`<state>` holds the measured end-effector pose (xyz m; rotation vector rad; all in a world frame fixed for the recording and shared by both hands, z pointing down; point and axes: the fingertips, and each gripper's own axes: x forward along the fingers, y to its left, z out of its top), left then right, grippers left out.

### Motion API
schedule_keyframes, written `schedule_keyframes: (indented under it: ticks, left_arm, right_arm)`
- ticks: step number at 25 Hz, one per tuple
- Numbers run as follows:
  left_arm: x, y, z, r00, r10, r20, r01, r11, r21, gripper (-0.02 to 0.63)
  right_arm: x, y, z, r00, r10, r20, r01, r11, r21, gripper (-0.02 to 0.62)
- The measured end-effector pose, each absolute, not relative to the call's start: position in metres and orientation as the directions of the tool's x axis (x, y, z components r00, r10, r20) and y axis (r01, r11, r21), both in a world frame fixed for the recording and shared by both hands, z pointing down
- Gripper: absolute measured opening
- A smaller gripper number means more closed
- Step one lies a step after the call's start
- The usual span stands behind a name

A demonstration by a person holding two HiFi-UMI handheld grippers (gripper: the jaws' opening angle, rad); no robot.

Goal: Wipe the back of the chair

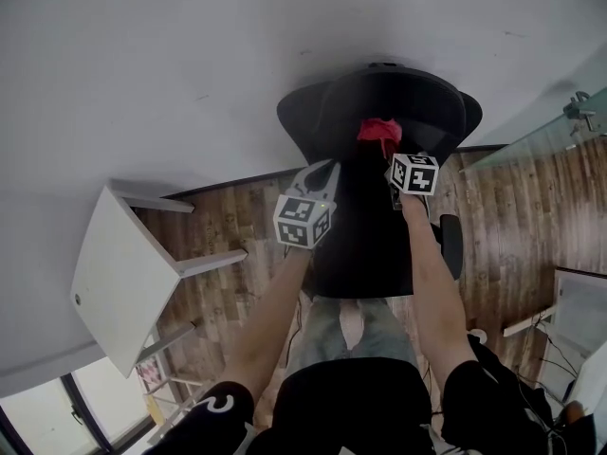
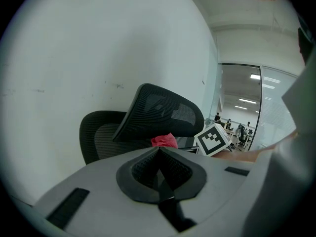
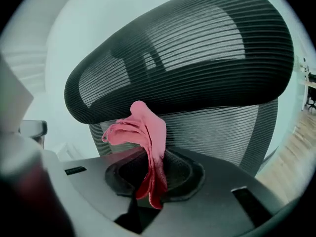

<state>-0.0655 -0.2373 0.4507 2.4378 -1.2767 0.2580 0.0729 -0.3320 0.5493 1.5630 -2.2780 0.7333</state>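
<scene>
A black mesh office chair (image 1: pixel 365 245) stands against the white wall (image 1: pixel 190 64) at the far side of the scene, its back and headrest (image 3: pixel 197 53) turned toward the person. The right gripper (image 3: pixel 153 158) reaches out over the chair, and its jaws pinch a red cloth (image 3: pixel 143 130). The cloth bunches up above the jaws and a short tail of it hangs down between them. In the right gripper view the cloth sits in front of the ribbed mesh of the chair back (image 3: pixel 217 132), just under the lower edge of the headrest; whether it touches the mesh cannot be told. The left gripper (image 2: pixel 159 152) is held to the left of the right one and a little nearer to the person. Its jaws are pressed together with nothing between them and point toward the chair's left side. From its view the cloth shows as a small red tuft beside the right gripper's marker cube (image 2: pixel 213 138), with the headrest rising behind both. To the left of the chair a white table (image 1: pixel 114 282) stands on the wooden floor (image 1: pixel 512 207), well apart from both grippers. A glass partition (image 1: pixel 550 131) closes off the far right.
</scene>
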Motion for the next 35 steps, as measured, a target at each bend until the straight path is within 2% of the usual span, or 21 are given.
schedule_keyframes:
  ticks: [18,35]
  left_arm:
    - [0.046,-0.257,0.445,0.621,-0.716,0.319,-0.783,-0.551,0.288,0.025]
    - [0.099,-0.271,0.465,0.652,-0.665,0.365,-0.758,-0.560,0.333,0.025]
  right_arm:
    - [0.191,-0.327,0.548,-0.333,-0.795,0.508,-0.941,0.245,-0.233,0.087]
    - [0.292,-0.315,0.567,-0.272,-0.812,0.516,-0.961,0.202,-0.189,0.087]
